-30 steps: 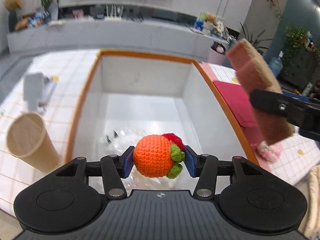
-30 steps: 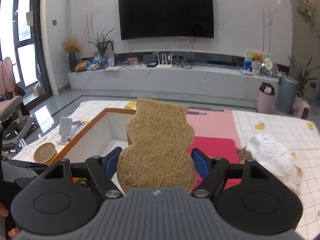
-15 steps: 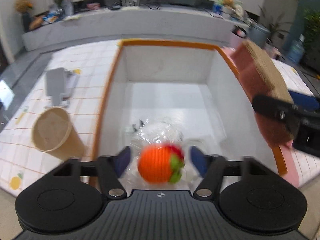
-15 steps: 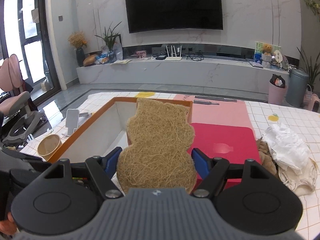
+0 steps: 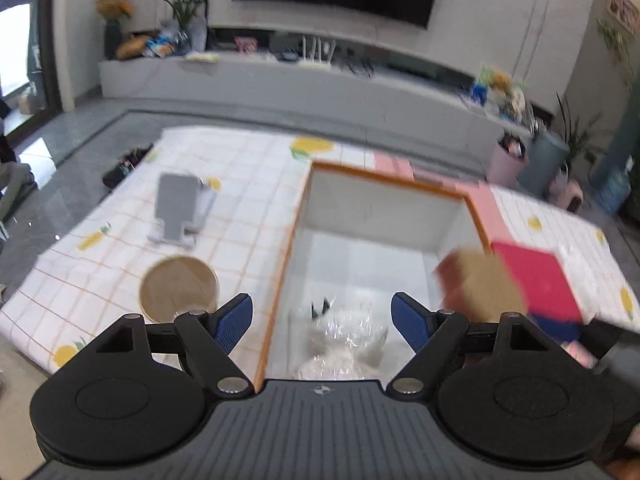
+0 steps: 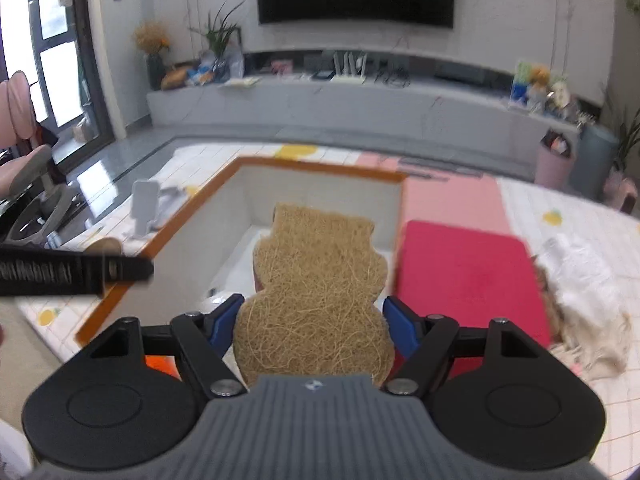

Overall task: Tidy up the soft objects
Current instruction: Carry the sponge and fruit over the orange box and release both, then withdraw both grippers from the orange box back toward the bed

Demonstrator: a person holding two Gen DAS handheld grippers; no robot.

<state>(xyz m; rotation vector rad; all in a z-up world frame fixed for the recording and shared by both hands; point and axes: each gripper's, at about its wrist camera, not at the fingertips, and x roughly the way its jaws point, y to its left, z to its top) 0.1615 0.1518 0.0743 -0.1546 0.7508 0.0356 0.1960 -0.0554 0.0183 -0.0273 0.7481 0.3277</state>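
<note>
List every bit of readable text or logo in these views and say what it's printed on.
White lettering on the left claw's black side, seen in the right wrist view: too blurred to read.
Small round emblem on each claw body: a symbol, no words.
Framed wall sign: unreadable.

We see a bright, evenly lit room in both views. Daylight enters by the window (image 6: 60, 60) at the left and glares off the floor (image 6: 96, 176) below it. The fisheye bends the walls and darkens the corners. Motion blur smears the left wrist view, most on the sponge (image 5: 484, 288) and the box (image 5: 384, 216) rim. The wrap (image 5: 348, 332) in the box glints. Shadows are soft and faint.
</note>
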